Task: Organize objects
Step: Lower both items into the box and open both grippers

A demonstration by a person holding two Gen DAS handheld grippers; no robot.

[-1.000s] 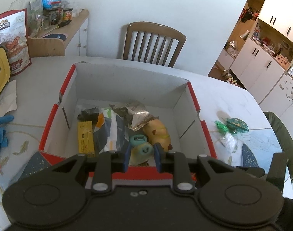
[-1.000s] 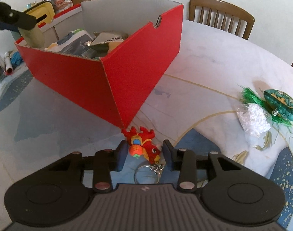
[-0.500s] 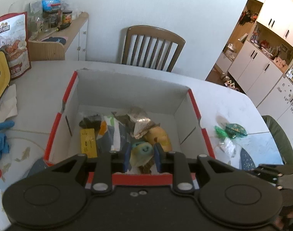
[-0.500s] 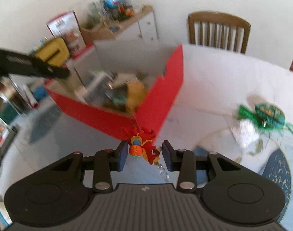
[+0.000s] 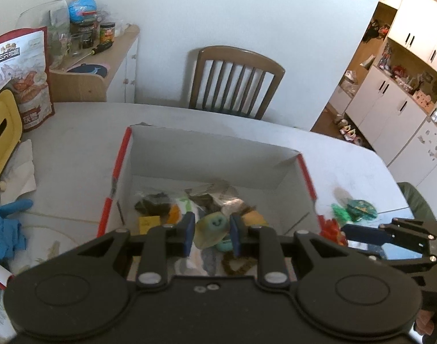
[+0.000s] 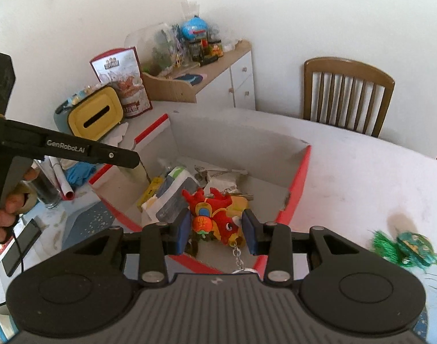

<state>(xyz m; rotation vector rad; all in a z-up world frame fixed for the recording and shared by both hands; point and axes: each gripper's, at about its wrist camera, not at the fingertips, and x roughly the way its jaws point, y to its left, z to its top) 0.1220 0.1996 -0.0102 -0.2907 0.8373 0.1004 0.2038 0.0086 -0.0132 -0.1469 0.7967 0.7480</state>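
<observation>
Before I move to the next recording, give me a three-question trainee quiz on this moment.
1. What does the right claw hold?
2. True or false: the left claw is empty.
3. Where does the green tasselled ornament lie? A) in the red box B) on the table outside the box C) on the chair

Key:
1. A red dragon keychain toy, pinched between its pads above the box.
2. False: it grips a pale toy with a smiley face.
3. B
</observation>
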